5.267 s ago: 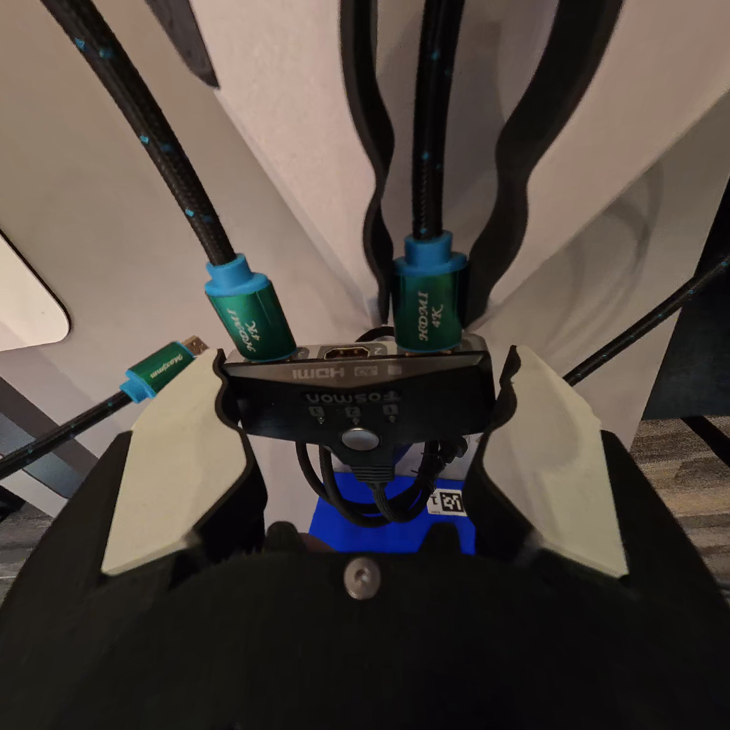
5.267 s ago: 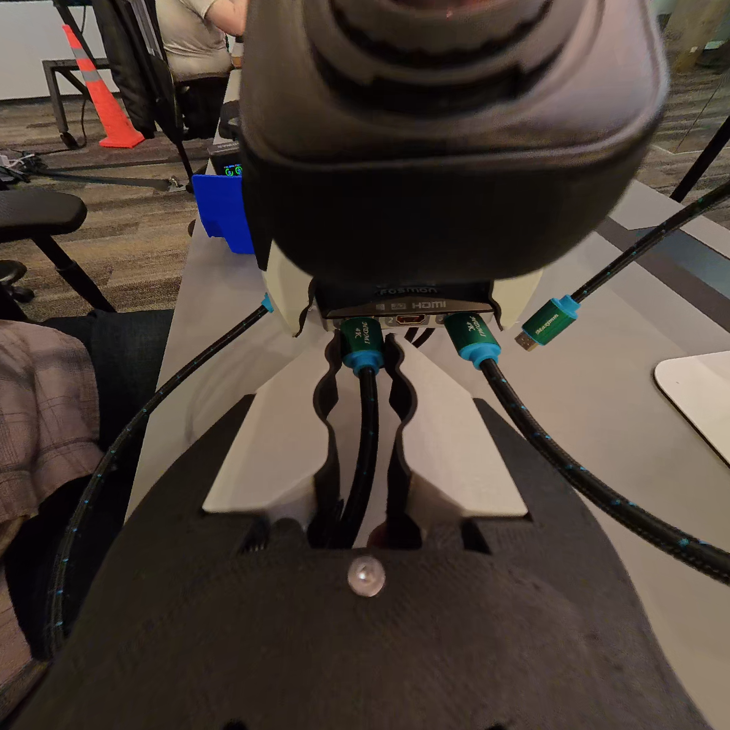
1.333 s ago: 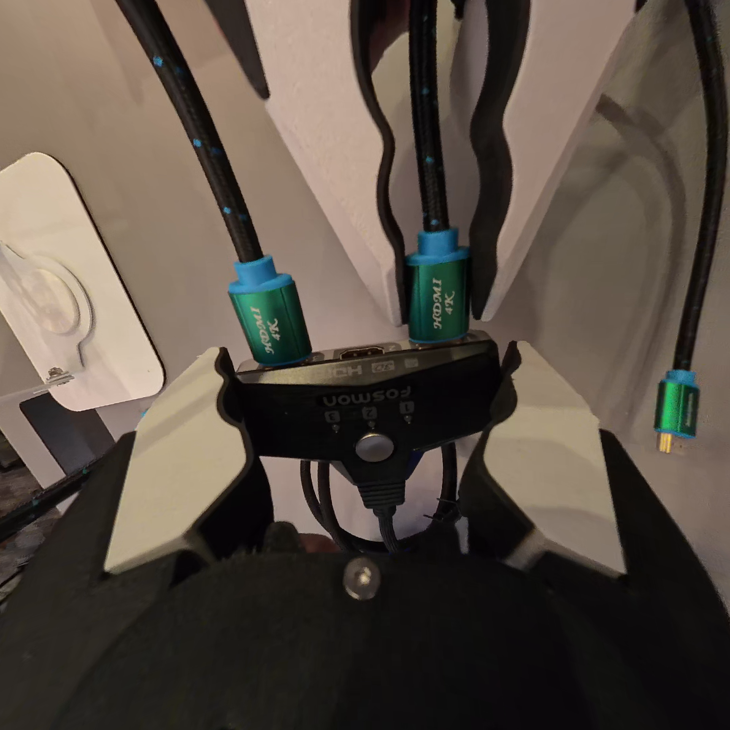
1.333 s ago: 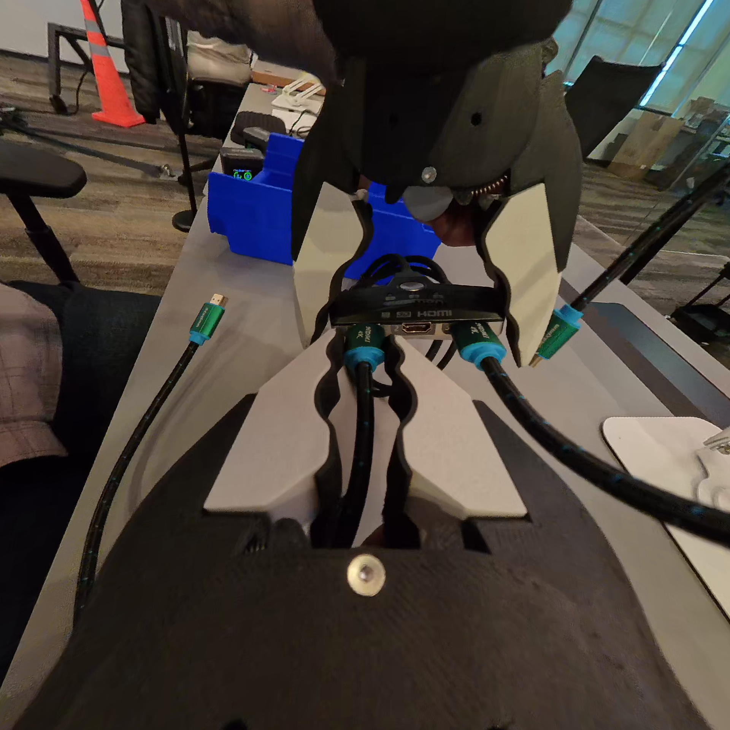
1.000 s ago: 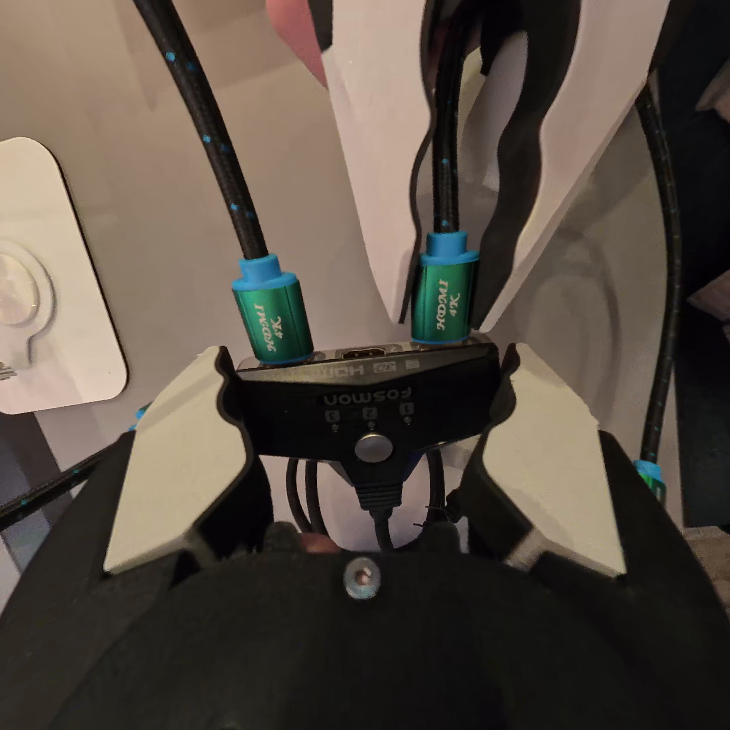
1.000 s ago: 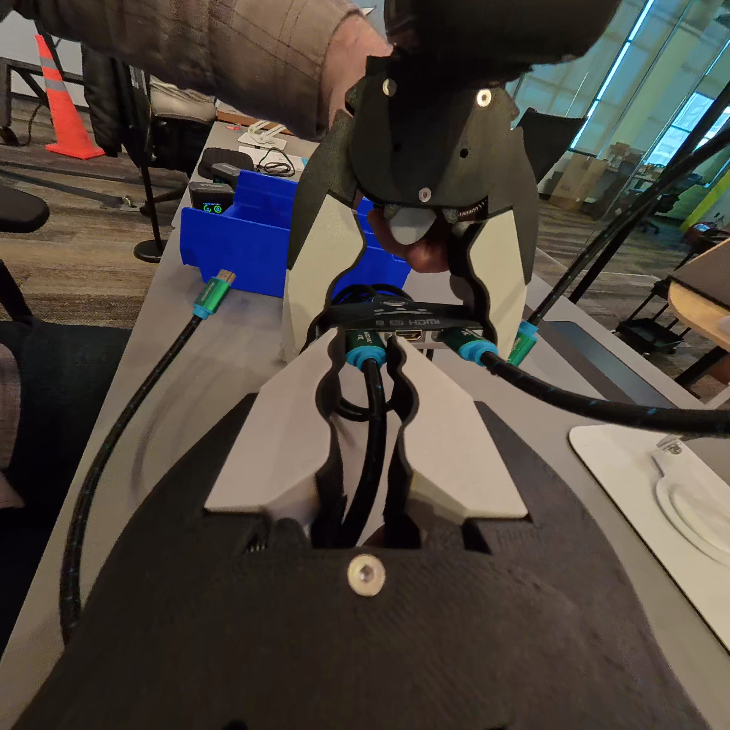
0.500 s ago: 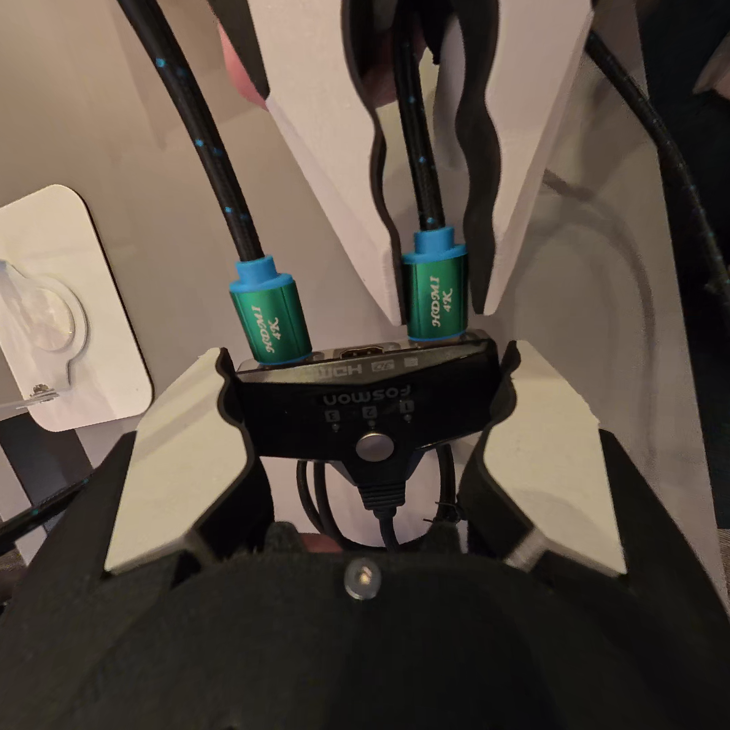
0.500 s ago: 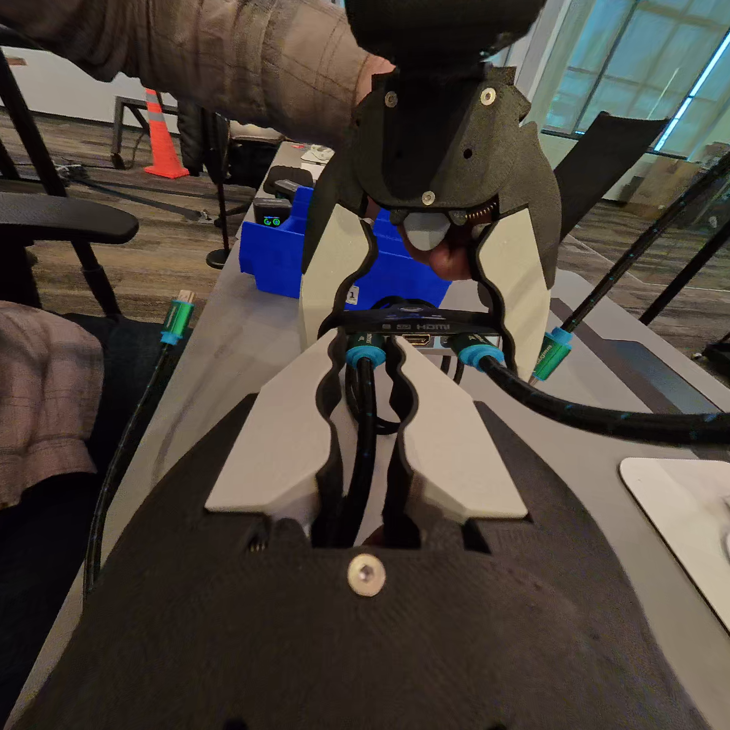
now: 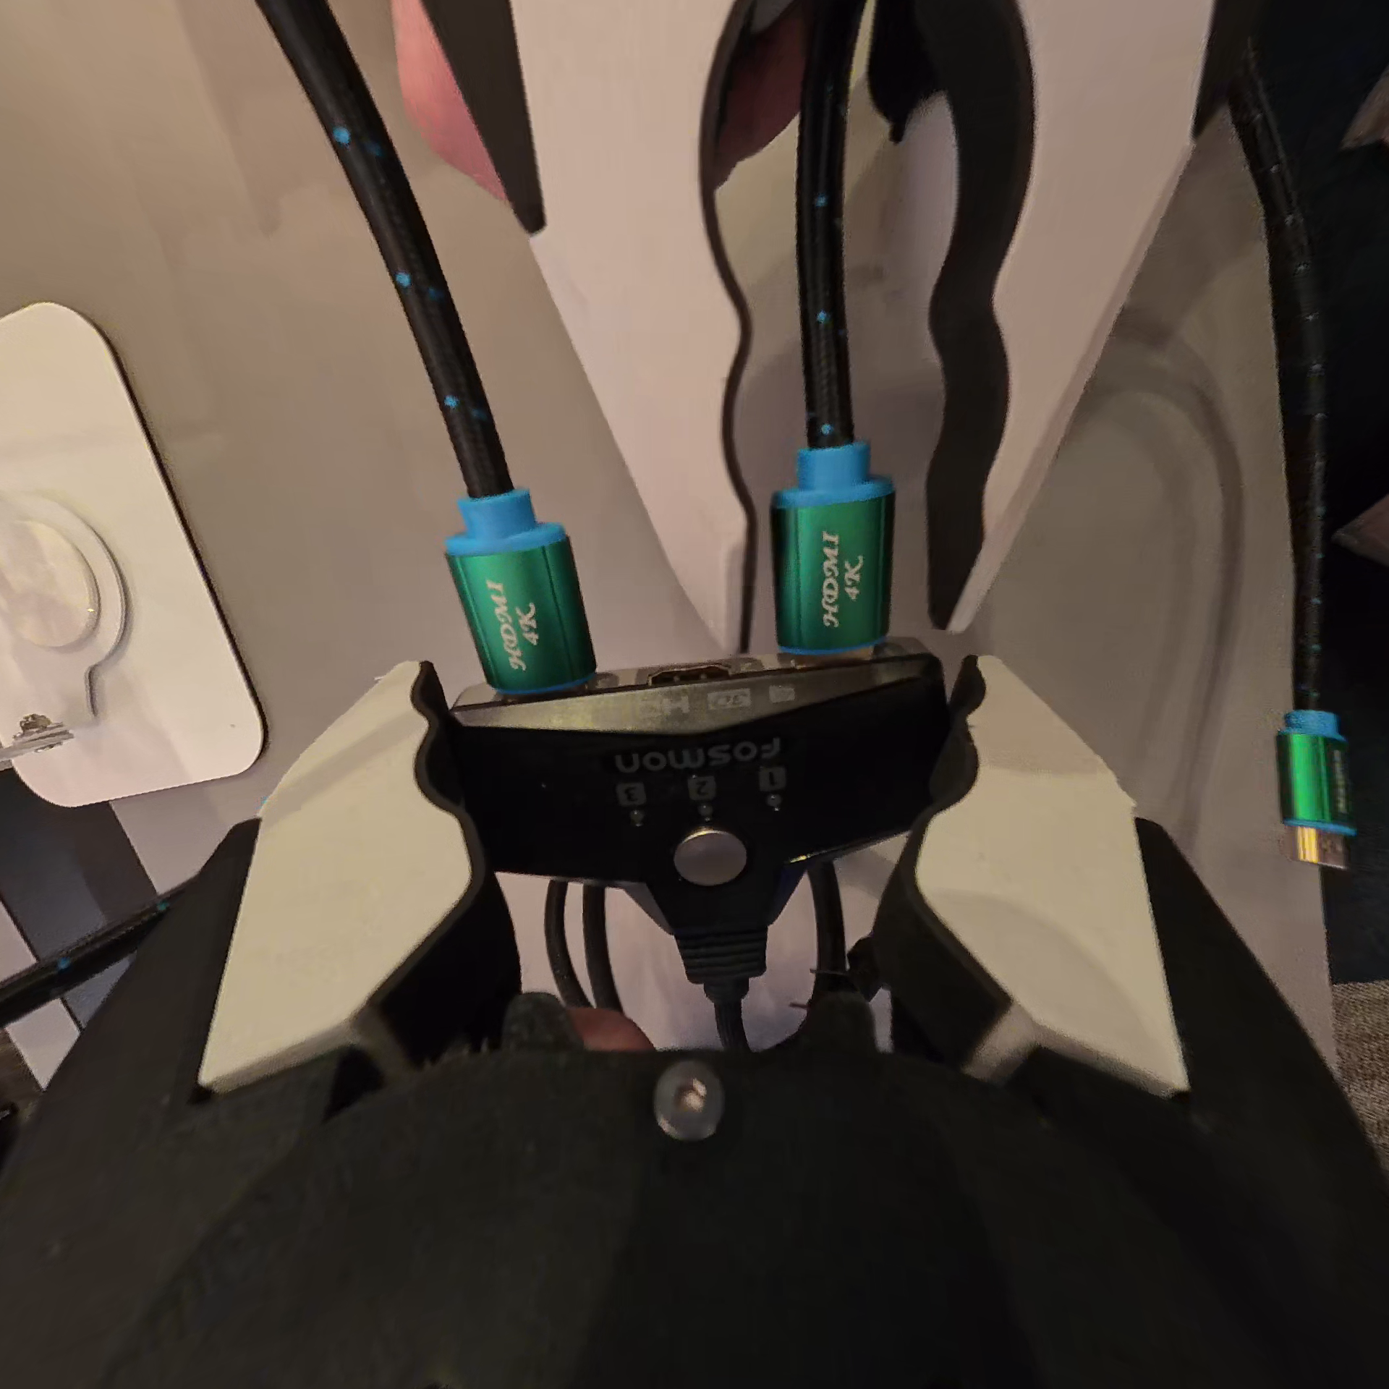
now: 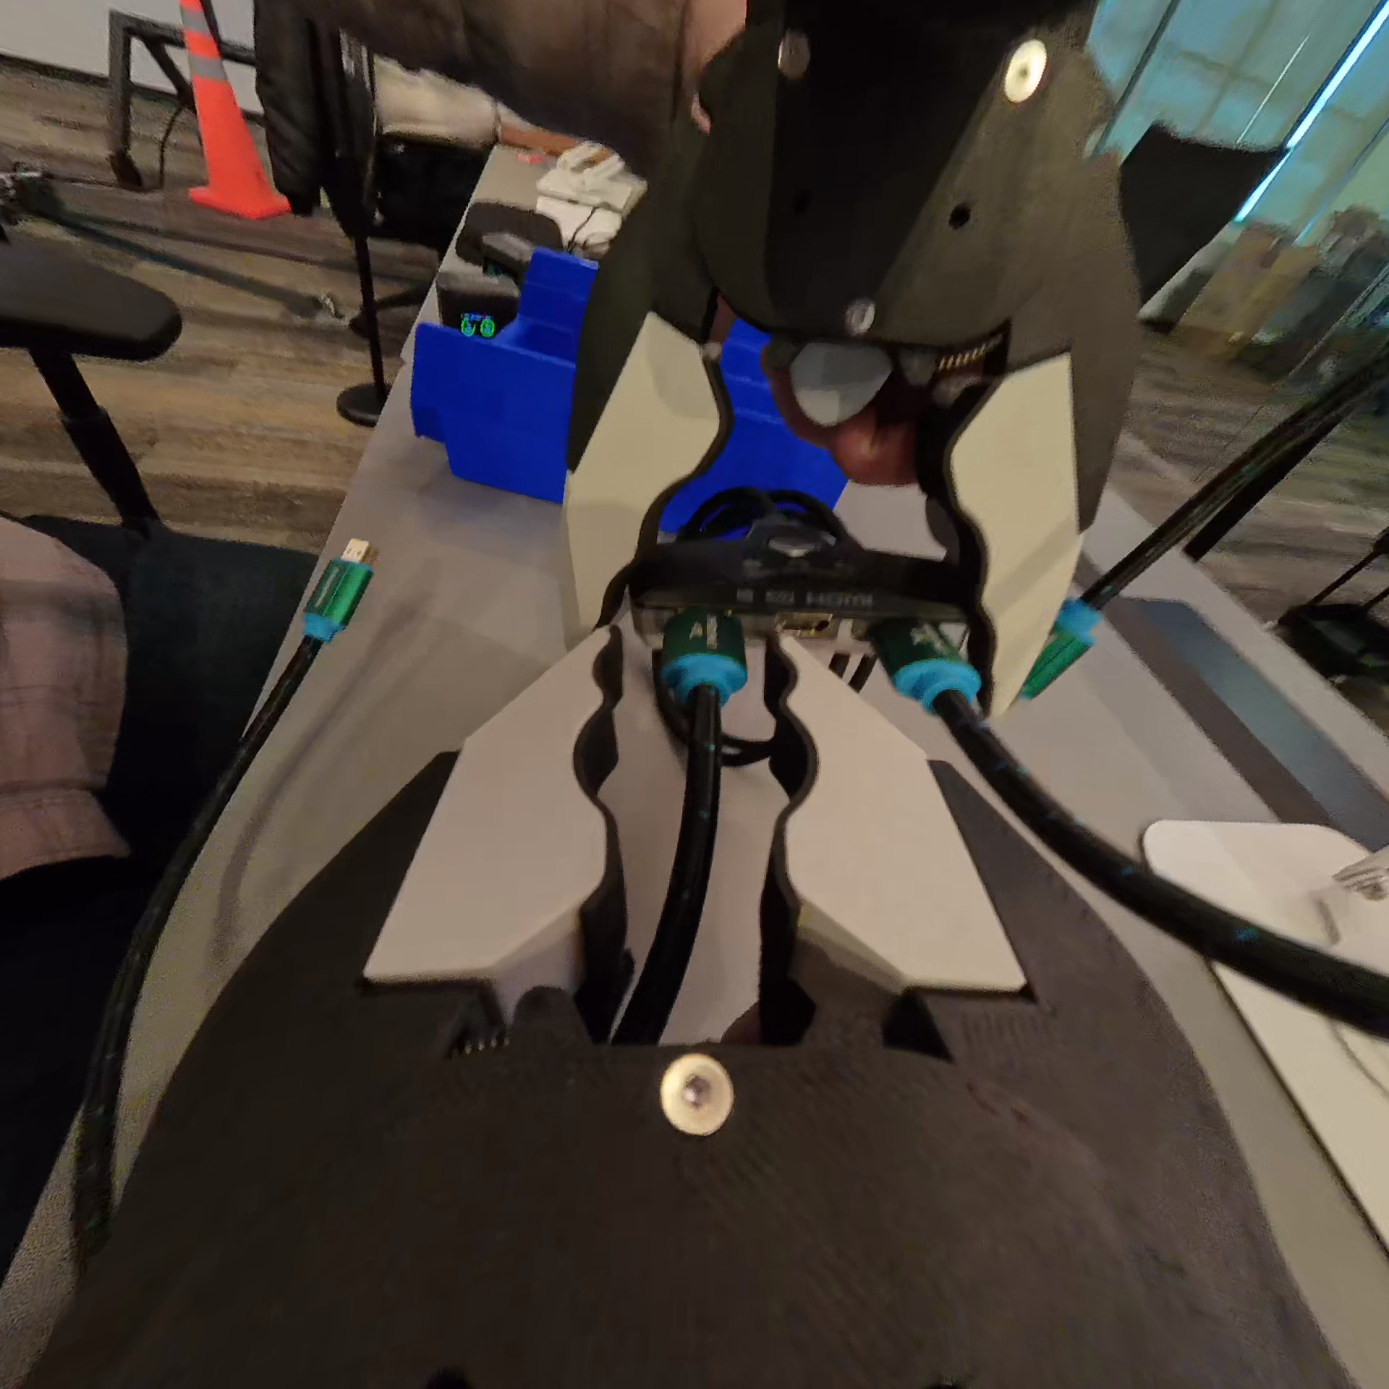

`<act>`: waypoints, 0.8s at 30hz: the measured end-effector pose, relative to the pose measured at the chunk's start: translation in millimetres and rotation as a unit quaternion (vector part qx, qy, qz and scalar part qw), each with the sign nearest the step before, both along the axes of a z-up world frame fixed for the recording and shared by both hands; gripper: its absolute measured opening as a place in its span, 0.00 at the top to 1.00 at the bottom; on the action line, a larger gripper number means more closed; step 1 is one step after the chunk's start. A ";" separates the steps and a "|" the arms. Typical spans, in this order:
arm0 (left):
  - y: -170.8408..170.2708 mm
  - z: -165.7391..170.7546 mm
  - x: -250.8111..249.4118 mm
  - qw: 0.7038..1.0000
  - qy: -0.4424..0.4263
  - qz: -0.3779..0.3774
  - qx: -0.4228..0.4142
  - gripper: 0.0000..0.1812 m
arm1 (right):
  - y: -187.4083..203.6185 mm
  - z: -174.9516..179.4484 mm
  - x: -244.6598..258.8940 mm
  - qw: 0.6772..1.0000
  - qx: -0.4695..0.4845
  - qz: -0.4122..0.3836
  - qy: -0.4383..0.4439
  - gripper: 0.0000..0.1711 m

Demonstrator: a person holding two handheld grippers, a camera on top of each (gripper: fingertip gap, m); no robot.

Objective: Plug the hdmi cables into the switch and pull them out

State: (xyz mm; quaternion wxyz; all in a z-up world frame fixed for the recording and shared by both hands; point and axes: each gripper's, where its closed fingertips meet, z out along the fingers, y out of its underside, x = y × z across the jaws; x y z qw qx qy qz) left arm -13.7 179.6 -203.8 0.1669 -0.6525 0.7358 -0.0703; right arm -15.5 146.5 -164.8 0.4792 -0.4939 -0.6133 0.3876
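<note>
Two cables sit plugged in the switch (image 9: pixel 699 782), which the left gripper (image 9: pixel 695 721) clamps above the bench (image 10: pixel 466 601) to brace it, while the right gripper (image 10: pixel 699 661), parted, straddles one plug (image 10: pixel 703 646) unclamped.

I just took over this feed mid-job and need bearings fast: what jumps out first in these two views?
Centre of the left wrist view, the left gripper clamps a small black HDMI switch box with two green metal, blue-collared plugs seated in its outer ports; the middle port is empty. The right gripper is open around the braided black cable behind one plug. A third green plug lies loose at the grey table's left edge.
</note>
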 end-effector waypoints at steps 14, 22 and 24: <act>0.3 -5.5 -0.3 1.000 0.014 -0.001 -0.009 0.33 | 4.5 -11.4 -0.1 1.000 -0.004 -0.004 -0.011 0.89; 5.0 -8.7 -2.8 0.999 0.040 0.000 0.003 0.32 | 7.8 -13.4 -0.1 1.000 0.018 -0.017 -0.013 0.89; 7.6 -8.6 -2.2 0.999 0.043 0.000 0.017 0.32 | 9.0 -13.2 0.4 0.999 0.020 -0.021 -0.014 0.89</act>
